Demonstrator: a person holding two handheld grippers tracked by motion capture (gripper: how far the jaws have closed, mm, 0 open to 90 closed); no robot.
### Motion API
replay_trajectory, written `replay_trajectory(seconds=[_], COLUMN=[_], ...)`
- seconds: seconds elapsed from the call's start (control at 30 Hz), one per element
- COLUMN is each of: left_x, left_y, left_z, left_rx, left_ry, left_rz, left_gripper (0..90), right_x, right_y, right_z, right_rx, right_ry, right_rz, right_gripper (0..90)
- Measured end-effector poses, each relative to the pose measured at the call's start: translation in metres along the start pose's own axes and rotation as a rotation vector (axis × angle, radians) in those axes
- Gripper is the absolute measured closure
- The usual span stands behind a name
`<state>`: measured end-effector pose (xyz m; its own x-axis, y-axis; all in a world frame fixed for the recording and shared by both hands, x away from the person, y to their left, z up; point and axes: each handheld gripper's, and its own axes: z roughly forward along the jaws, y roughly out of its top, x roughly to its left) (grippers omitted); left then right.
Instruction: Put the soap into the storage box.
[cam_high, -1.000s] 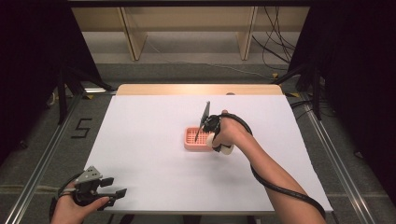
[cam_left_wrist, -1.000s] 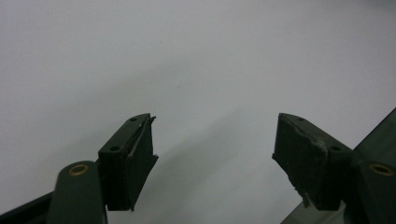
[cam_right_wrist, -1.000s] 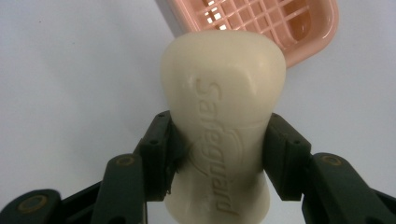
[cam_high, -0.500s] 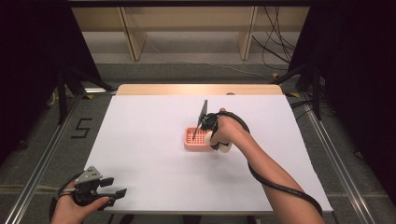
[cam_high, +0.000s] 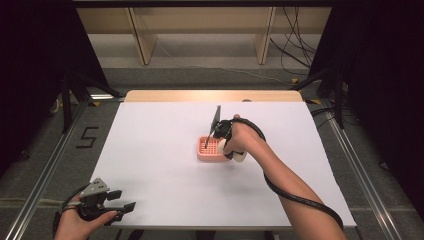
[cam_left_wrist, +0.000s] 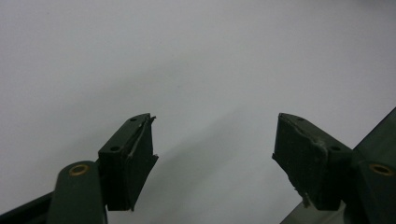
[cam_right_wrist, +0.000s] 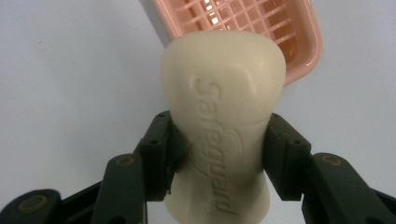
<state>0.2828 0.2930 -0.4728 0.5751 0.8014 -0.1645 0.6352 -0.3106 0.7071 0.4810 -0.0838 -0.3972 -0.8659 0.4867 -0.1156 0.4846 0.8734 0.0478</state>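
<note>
The right claw (cam_right_wrist: 219, 154) grips a cream embossed soap bar (cam_right_wrist: 224, 107) just short of the pink slatted plastic soap dish (cam_right_wrist: 261, 28) ahead; next, probably lowering it in; the left claw (cam_left_wrist: 212, 158) gapes empty

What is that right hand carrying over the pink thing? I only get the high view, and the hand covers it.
Observer: A cream bar of soap, clamped between the right gripper's two jaws.
Operator: Any writing on it?
Observer: Yes, the word "Safeguard" is pressed into its face.
Operator: And the pink thing?
Observer: A pink soap dish with a grid of slots in its floor, nothing in the part I can see. The bar's far end overlaps its rim in the right gripper view.
Operator: Is the left gripper holding anything?
Observer: No. The left gripper has its jaws wide apart over the bare white table.
</note>
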Motion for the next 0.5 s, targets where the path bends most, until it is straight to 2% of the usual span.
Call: replay_trajectory(seconds=[0.2,0.37,0.5], left_x=[0.0001,0.0001,0.0003], left_y=[0.0,-0.0001,-0.0001], left_z=[0.0003,0.0,-0.0001], left_rx=[0.0,-0.003,0.002], left_ry=[0.0,-0.009,-0.009], left_rz=[-0.003,-0.004,-0.002], left_gripper=[27.8,27.8,27.8], right_x=[-0.0003,-0.0015,-0.0017], right_y=[0.0013,0.0039,0.0046], right_z=[-0.0009,0.0001,0.0015], right_rx=[-0.005,-0.005,-0.013], right_ry=[0.0,-0.005,0.006], right_rz=[0.006,-0.01,-0.009], right_gripper=[50.5,50.5,50.5])
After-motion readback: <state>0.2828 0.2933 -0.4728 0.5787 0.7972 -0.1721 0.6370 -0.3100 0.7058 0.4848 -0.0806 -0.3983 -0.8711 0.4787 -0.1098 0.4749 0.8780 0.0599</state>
